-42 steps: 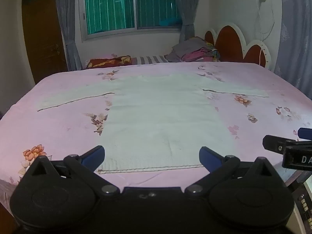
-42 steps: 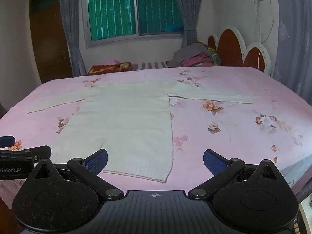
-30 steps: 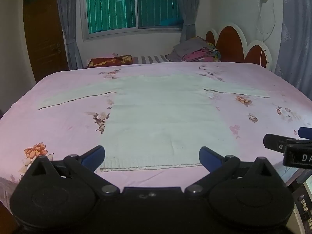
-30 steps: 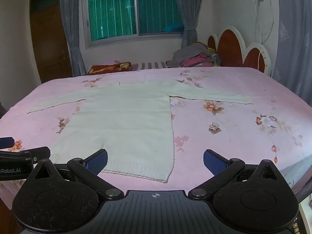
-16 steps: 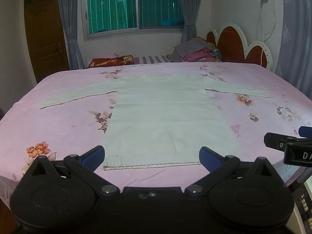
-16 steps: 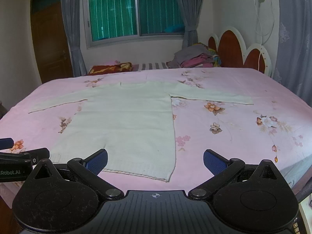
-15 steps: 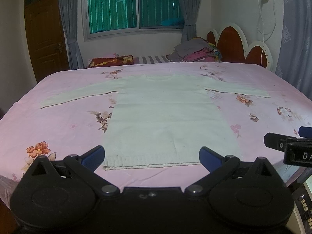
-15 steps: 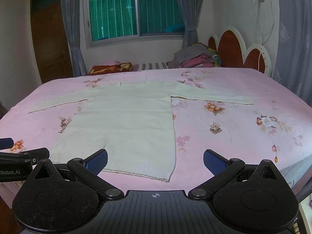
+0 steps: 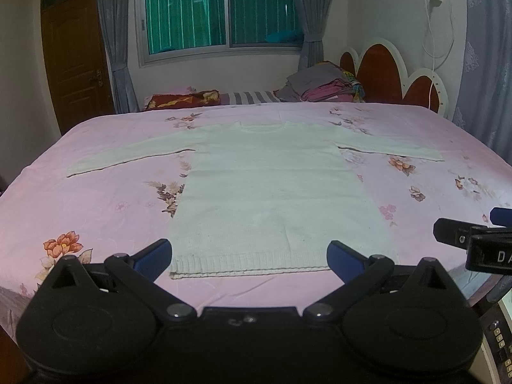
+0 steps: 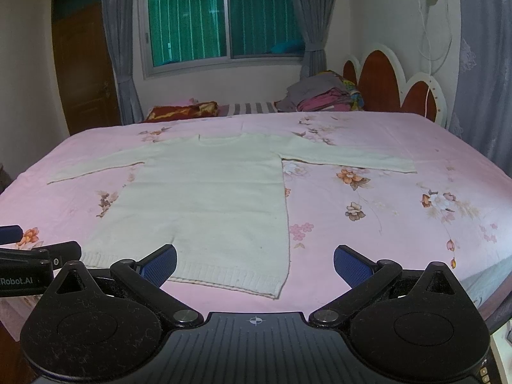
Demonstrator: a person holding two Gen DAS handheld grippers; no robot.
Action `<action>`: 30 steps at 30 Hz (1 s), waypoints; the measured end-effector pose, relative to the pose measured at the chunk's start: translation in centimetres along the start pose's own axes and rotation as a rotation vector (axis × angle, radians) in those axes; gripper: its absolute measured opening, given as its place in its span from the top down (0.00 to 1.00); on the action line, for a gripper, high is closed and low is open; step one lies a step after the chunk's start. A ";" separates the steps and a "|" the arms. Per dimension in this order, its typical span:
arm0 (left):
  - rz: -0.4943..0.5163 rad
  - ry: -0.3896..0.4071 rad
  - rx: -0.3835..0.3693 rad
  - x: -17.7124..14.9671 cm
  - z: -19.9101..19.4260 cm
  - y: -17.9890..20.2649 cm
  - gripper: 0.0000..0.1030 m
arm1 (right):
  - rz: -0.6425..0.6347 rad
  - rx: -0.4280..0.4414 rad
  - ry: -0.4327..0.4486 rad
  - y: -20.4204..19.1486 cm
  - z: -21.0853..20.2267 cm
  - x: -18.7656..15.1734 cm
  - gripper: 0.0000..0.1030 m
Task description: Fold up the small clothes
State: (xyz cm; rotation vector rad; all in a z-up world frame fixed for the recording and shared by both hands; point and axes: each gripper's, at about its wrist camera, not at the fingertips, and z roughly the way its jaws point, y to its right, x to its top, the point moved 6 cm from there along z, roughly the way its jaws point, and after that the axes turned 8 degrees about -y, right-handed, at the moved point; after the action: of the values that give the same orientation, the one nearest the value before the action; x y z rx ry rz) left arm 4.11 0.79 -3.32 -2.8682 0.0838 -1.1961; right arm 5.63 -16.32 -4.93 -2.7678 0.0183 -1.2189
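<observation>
On pink bedsheet [image 9: 96,198], white sweater [image 9: 272,198] flat, sleeves out; L gripper [image 9: 249,256] & R gripper [image 10: 255,264] spread wide, nothing held.

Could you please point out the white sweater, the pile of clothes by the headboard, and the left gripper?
white sweater [image 9: 275,192], left wrist view, mid-body.
pile of clothes [image 9: 323,84], left wrist view, grey top layer.
left gripper [image 9: 249,256], left wrist view, between fingertips.

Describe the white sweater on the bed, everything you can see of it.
The sweater is a pale, off-white knit with long sleeves, a round neckline and a ribbed hem. It lies flat and unfolded on the pink floral bedsheet, hem toward the cameras, neckline toward the window. Both sleeves stretch straight out sideways. The surface looks smooth, with few wrinkles. Only the sheet touches it: the left gripper and the right gripper are both open, short of the hem, holding nothing.
</observation>
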 end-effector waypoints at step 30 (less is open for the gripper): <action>0.004 0.002 0.005 0.1 0.0 0.0 0.00 | -0.005 0.003 -0.001 -0.2 0.1 0.2 0.00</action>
State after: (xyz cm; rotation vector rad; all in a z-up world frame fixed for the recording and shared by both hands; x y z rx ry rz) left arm 4.17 0.74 -3.21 -2.8616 0.0860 -1.1961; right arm 5.78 -16.17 -4.84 -2.7680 0.0090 -1.2181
